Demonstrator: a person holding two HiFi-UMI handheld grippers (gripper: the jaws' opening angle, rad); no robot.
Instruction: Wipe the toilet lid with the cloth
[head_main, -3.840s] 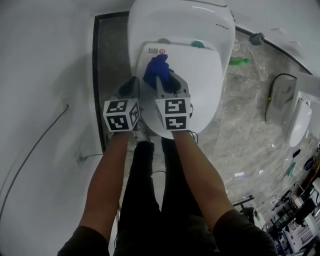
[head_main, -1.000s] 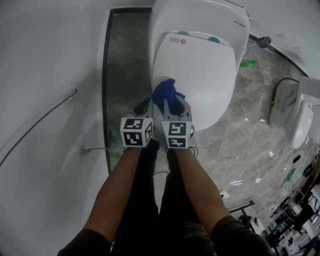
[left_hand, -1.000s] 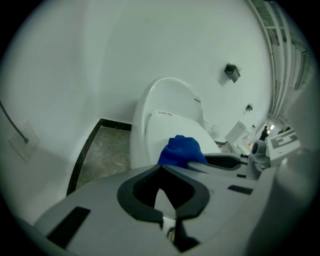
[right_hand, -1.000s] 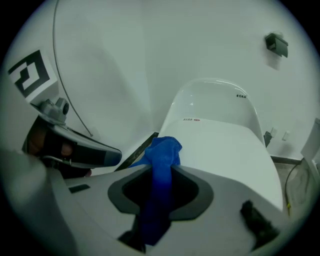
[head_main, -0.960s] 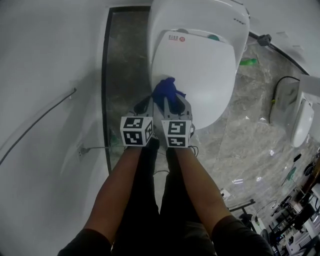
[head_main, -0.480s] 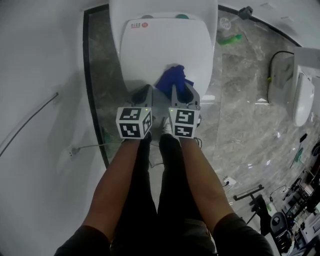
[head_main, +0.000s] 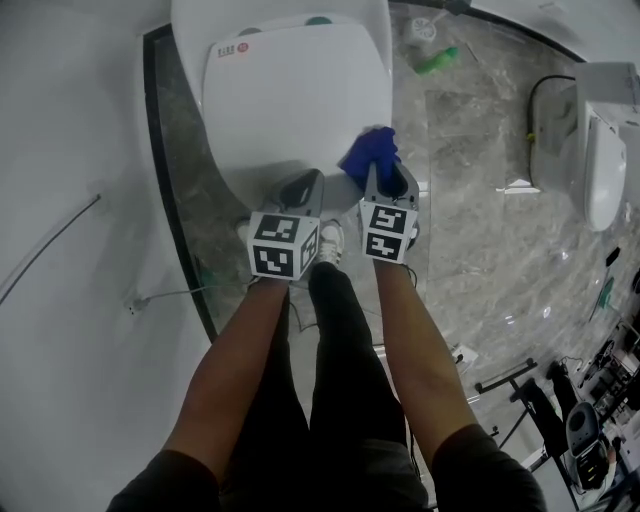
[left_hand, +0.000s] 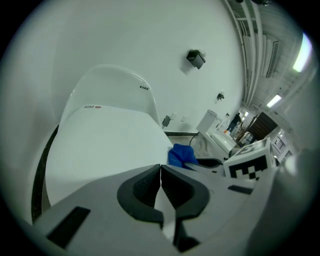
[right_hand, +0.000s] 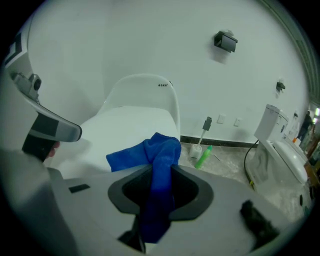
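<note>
The white toilet lid (head_main: 290, 100) lies closed, seen from above in the head view. My right gripper (head_main: 385, 175) is shut on the blue cloth (head_main: 371, 152) at the lid's near right edge. In the right gripper view the blue cloth (right_hand: 156, 165) hangs out between the jaws and drapes toward the lid (right_hand: 125, 125). My left gripper (head_main: 300, 188) is shut with nothing in it, over the lid's near rim. In the left gripper view its jaws (left_hand: 161, 172) meet, with the cloth (left_hand: 181, 156) just to the right.
A white wall runs along the left; a dark floor strip (head_main: 175, 200) borders it. A green bottle (head_main: 437, 60) lies on the marble floor right of the toilet. A second white fixture (head_main: 590, 150) with a black cable stands at far right. My legs and shoes are below the grippers.
Both grippers have slid right along the lid's near edge, the cloth travelling with the right one from the lid's front middle to its right rim. The view has shifted left-to-right too.
</note>
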